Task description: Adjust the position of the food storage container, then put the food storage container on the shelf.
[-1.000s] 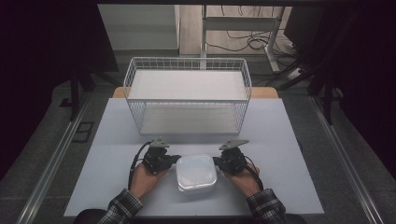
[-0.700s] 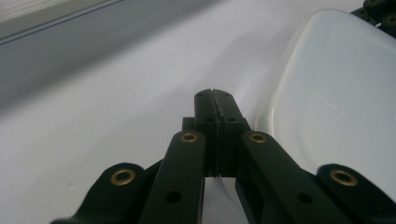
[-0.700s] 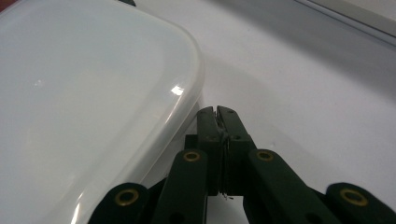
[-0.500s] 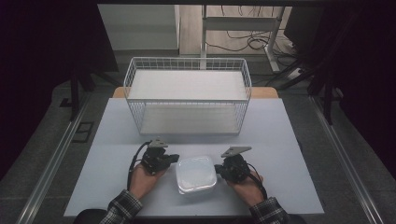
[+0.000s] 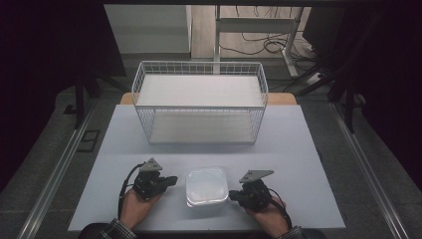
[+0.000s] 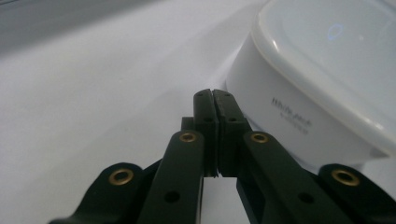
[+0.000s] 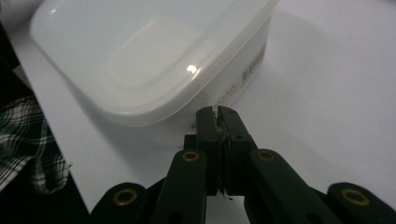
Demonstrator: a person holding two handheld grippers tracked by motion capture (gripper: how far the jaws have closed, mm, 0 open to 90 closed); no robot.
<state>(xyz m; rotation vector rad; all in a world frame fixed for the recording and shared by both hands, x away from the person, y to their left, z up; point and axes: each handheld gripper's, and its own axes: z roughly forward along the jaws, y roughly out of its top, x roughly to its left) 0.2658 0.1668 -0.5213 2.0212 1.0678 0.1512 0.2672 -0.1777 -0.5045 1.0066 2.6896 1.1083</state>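
A white lidded plastic container [image 5: 207, 186] sits on the table near the front edge, between my two grippers. My left gripper [image 5: 172, 180] lies just left of it, jaws shut with nothing between them; in the left gripper view its tips [image 6: 214, 95] point past the container's side wall [image 6: 299, 116]. My right gripper [image 5: 233, 195] is at the container's right front corner, also shut and empty. In the right gripper view its tips [image 7: 218, 112] sit right at the container's lower wall [image 7: 243, 70], under the lid rim; contact cannot be told.
A white wire basket [image 5: 200, 102] with a flat white floor stands at the back middle of the pale table [image 5: 298, 149]. A plaid sleeve [image 7: 28, 140] shows at the left of the right gripper view. Metal rails and cables lie beyond the table.
Both hands have shifted across the table: the right gripper drew toward the front edge at the container's right corner, and the left gripper slid a little. The container stays in place.
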